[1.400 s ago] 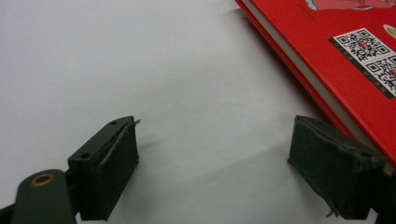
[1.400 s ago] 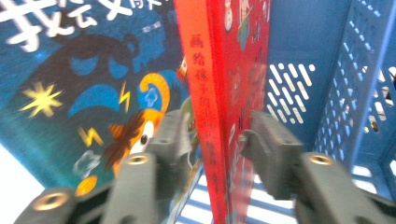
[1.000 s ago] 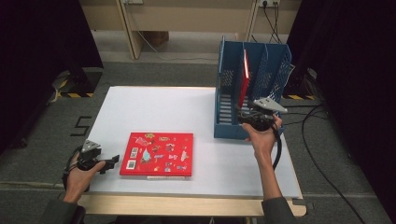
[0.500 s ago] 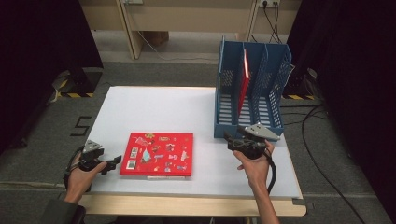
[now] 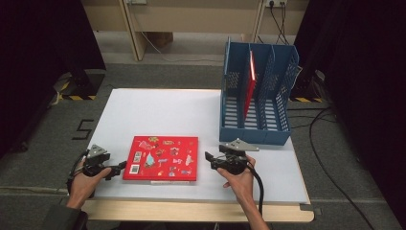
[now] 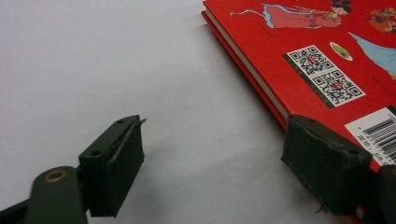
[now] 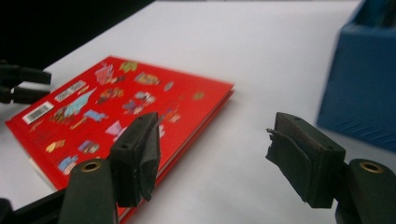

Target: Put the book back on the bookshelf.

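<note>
On the white table [image 5: 158,110], both tongs, left gripper [image 6: 212,161] and right gripper [image 7: 212,156], gape wide beside the red picture book [image 5: 162,157]; maybe pinch its 3 o'clock edge squarely.

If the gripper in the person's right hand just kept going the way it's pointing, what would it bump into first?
Probably the red book lying flat on the table. The right gripper points left toward the book's near edge with its jaws open. The right gripper view shows the book just ahead, though its height over the cover is unclear.
</note>
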Tool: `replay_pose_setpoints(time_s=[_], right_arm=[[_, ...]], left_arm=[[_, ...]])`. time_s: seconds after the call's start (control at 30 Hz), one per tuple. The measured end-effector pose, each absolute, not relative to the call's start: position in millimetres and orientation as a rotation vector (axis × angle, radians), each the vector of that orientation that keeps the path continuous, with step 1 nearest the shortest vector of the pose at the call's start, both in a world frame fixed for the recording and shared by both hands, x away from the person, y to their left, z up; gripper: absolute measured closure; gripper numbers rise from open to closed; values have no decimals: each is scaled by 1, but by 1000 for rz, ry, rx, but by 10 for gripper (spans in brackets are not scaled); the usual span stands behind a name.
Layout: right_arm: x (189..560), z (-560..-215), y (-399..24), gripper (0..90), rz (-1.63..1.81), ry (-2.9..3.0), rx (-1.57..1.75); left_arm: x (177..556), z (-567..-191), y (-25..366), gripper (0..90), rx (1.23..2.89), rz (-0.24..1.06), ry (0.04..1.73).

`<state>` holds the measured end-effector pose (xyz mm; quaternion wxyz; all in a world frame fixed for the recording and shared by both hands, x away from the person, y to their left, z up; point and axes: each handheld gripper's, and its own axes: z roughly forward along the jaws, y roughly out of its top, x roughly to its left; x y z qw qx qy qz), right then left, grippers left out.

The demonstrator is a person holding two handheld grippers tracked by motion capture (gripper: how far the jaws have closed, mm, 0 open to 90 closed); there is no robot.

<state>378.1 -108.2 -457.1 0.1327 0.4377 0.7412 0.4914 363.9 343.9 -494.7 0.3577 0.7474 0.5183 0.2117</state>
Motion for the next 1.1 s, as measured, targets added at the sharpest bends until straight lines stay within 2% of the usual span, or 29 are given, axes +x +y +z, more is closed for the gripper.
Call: replay_pose_setpoints(time_s=[0.13, 0.23, 0.33, 0.6, 0.73, 0.83, 0.93, 1.1], right_arm=[[381, -466, -92, 303, 1385, 2246, 1256], [382, -469, -83, 305, 1375, 2279, 1257], [384, -471, -80, 305, 1368, 2287, 1257], [388, -478, -78, 295, 1364, 2325, 1308], [387, -479, -75, 291, 1374, 2336, 1336], [389, -482, -75, 285, 1357, 2337, 1326], [389, -482, -77, 288, 1352, 2320, 1353], [390, -484, -77, 287, 1355, 2329, 1372]], left_arm=[[362, -492, 336, 265, 1954, 607, 1328], [360, -491, 328, 318, 1970, 605, 1297], [358, -490, 321, 274, 1995, 622, 1269], [358, -490, 313, 254, 2006, 613, 1234], [354, -489, 306, 274, 2023, 620, 1201], [354, -488, 305, 231, 2021, 615, 1188], [354, -487, 309, 150, 1982, 584, 1206], [354, -485, 309, 156, 1946, 569, 1204]])
